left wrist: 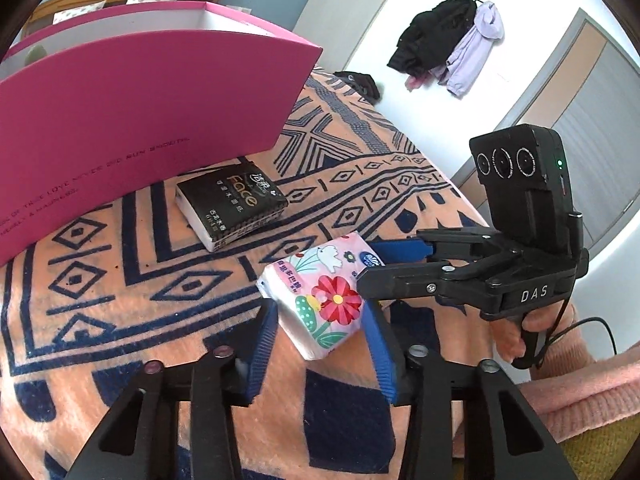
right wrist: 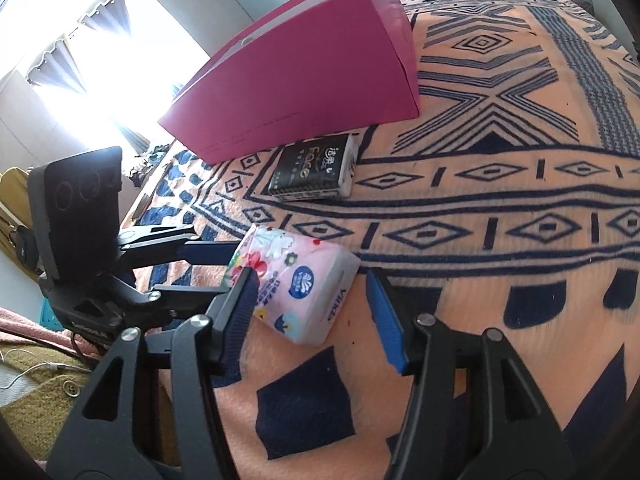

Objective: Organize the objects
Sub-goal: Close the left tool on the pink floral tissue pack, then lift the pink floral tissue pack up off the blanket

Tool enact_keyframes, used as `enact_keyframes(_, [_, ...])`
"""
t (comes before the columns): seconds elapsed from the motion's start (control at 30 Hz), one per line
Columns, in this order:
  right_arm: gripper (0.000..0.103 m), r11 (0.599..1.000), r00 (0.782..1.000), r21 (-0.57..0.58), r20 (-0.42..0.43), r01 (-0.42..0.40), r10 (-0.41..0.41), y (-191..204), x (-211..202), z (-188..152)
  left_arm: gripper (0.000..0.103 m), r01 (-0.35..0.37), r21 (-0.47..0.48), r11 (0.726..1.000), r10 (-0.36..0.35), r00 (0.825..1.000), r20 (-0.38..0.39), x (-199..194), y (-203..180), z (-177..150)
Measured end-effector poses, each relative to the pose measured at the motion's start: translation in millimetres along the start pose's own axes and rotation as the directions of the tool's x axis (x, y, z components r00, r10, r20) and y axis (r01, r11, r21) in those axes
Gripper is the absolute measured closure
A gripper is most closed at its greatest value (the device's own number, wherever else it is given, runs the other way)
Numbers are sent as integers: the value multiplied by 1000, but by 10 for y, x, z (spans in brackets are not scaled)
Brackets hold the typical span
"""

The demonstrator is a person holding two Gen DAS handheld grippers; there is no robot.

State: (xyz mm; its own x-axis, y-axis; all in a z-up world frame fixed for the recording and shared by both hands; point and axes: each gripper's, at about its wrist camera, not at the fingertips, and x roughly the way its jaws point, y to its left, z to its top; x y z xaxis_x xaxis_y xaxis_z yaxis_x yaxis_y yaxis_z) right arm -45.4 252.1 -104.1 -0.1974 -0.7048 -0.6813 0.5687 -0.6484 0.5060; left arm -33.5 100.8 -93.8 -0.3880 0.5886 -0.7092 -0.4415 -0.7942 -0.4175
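A pink floral tissue pack [left wrist: 336, 296] [right wrist: 304, 284] lies on the orange and navy patterned blanket [left wrist: 120, 280]. My left gripper [left wrist: 320, 306] [right wrist: 233, 266] is shut on one end of it, both blue pads pressed on its sides. My right gripper [right wrist: 311, 276] [left wrist: 368, 262] straddles the other end. Its left pad touches the pack, while its right pad stands clear of it with a gap, so it is open. A black tissue pack [left wrist: 232, 204] [right wrist: 316, 168] lies farther back, right in front of the open pink box [left wrist: 140, 112] [right wrist: 304, 80].
A hand in a pink sleeve [left wrist: 532, 332] holds the right gripper's handle. Coats [left wrist: 448, 40] hang on the far wall beside a door [left wrist: 592, 92]. A bright window [right wrist: 92, 60] lies left of the bed. The blanket [right wrist: 500, 160] stretches bare to the right of the box.
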Motion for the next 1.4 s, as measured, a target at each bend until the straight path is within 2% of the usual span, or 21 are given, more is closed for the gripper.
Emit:
enact_keyframes(0.2, [59, 1000, 1000, -5, 9, 1, -1, 27, 21, 23, 66, -27, -11, 1000, 27, 1000, 10, -26, 9, 0])
enact_keyframes(0.6, [59, 1000, 1000, -16, 31, 6, -6, 46, 257, 262, 66, -77, -71, 994, 80, 996, 36, -65, 180, 56])
enact_keyframes(0.97, [58, 1000, 999, -8, 25, -21, 21, 15, 229, 226, 66, -76, -72, 995, 79, 996, 47, -88, 165, 46])
enact_keyframes(1.4, [58, 999, 999, -34, 44, 4, -3, 127, 87, 208, 66, -62, -44, 997, 65, 995, 80, -196, 47, 77])
